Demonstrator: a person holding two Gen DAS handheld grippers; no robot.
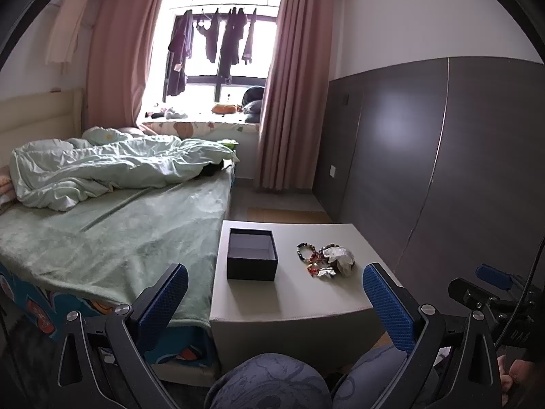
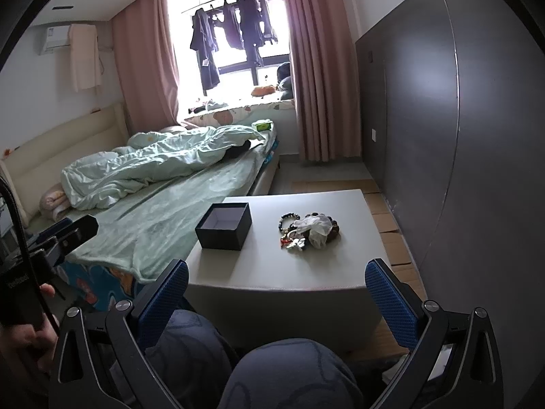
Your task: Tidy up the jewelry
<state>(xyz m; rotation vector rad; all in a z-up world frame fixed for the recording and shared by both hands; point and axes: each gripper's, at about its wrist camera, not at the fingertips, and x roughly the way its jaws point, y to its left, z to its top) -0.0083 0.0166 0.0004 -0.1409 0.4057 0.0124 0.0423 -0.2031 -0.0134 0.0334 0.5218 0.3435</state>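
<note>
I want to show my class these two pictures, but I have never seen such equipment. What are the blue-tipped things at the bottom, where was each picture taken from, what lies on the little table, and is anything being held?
A seated person holds a hand-held tool in each hand; there is no robot arm. Each tool has two blue-padded fingers and a wide-angle camera looking along them. One picture comes from the left gripper, the other from the right gripper. Both stand wide open and hold nothing.

On the pale table beside the bed sits an open dark box, seemingly empty inside. To its right, apart from it, lies a heap of jewelry: beaded bracelets tangled with a crumpled clear plastic bag.

The person's knees show at the bottom of both pictures.
</note>
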